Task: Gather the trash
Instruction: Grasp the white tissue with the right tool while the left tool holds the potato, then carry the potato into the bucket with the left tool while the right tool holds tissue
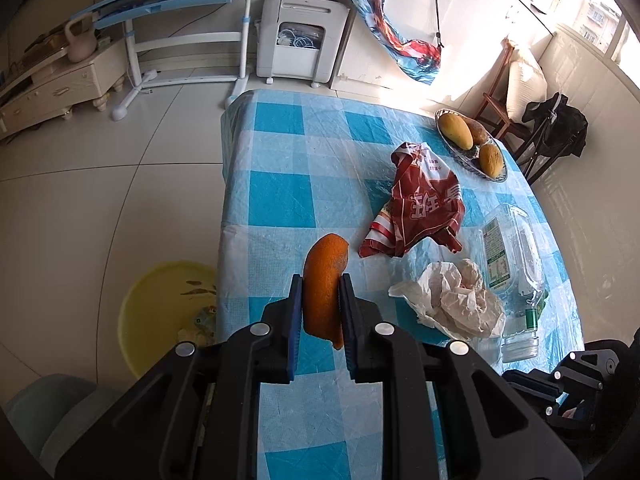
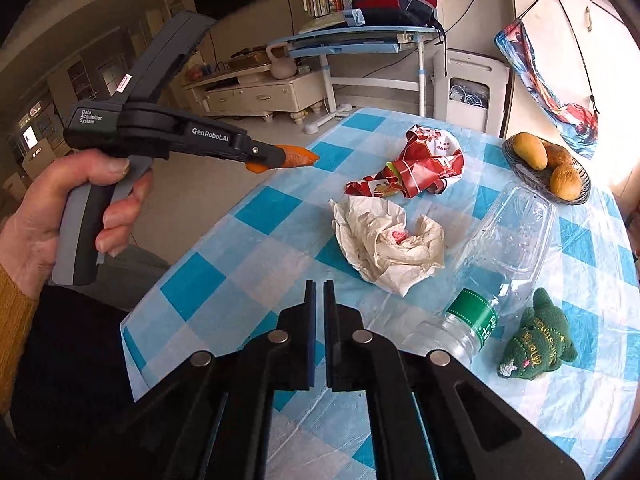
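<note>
My left gripper point(image 1: 320, 280) is shut on an orange peel point(image 1: 325, 280) and holds it above the table's left edge; the peel also shows in the right wrist view point(image 2: 298, 157). On the blue checked tablecloth point(image 1: 280, 196) lie a red snack wrapper point(image 1: 420, 204), a crumpled white paper wad point(image 1: 456, 300) and an empty clear plastic bottle point(image 1: 512, 256). My right gripper point(image 2: 319, 286) is empty, its jaws almost together, hovering over the table's near edge just short of the paper wad point(image 2: 388, 240). The bottle point(image 2: 500, 256) lies to its right.
A yellow bin point(image 1: 168, 312) stands on the floor left of the table, below my left gripper. A basket of mangoes point(image 1: 472, 144) sits at the table's far right. A green plush toy point(image 2: 536, 340) lies near the bottle. A chair point(image 1: 504, 108) stands beyond the table.
</note>
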Tool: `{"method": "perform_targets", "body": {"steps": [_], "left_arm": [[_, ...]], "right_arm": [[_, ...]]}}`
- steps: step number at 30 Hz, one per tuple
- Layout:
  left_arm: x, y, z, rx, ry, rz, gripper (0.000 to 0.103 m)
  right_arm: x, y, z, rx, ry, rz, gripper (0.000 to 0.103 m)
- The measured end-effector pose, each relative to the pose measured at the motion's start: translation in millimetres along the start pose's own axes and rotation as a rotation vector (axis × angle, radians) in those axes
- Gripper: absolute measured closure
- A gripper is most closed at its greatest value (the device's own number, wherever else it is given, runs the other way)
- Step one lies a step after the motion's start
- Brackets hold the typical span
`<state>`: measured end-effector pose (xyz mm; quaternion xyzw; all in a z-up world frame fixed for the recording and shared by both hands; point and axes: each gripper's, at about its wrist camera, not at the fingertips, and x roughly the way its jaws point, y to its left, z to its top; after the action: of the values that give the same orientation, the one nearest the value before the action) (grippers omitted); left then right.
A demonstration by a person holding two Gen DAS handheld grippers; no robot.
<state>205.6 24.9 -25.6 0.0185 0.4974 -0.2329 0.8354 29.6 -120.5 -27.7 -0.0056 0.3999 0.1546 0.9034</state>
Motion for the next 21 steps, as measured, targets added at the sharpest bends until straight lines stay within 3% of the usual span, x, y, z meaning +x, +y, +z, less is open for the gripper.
{"method": "perform_targets", "body": {"steps": [1,3,9,11,12,14,15,16,21], "left_arm": [[2.2,0.1,-1.2,0.000,0.008,0.001,0.086],[5.3,-0.1,-2.9,0.004,0.022,0.002,0.086],[16.3,-4.2,-7.4,0.023,0.067,0.008,0.086],[20.5,-3.6,-8.3,0.021,0.083,0.015,0.086],[22.4,-3.6,-8.7,0.023,0.089,0.019,0.086],[22.3,-3.6,-7.8,0.030,0.085,0.021,0.086],[19.8,-3.7,-6.4,0.032,0.073,0.014,0.086],[16.0,-3.8,-4.5,0.031,0.056,0.006,0.086],[-4.7,4.2,4.3,-0.022,-0.026,-0.035,0.086]], "right_arm": [[0.0,0.9,3.2,-0.020,-0.006,-0.027,0.065],[0.7,-1.8,10.8,-0.066,-0.025,-0.090,0.045],[51.8,-12.5,28.1,-0.184,0.125,-0.208,0.040],[62.6,-18.9,28.3,-0.155,0.156,-0.182,0.046],[65.2,-22.4,27.4,-0.127,0.167,-0.164,0.070],[58.6,-26.4,23.9,-0.060,0.139,-0.110,0.072],[53.6,-26.2,21.5,-0.031,0.126,-0.081,0.077],[48.2,-23.8,18.4,-0.009,0.112,-0.065,0.088],[23.3,-6.9,0.2,0.086,0.024,0.025,0.089]]}}
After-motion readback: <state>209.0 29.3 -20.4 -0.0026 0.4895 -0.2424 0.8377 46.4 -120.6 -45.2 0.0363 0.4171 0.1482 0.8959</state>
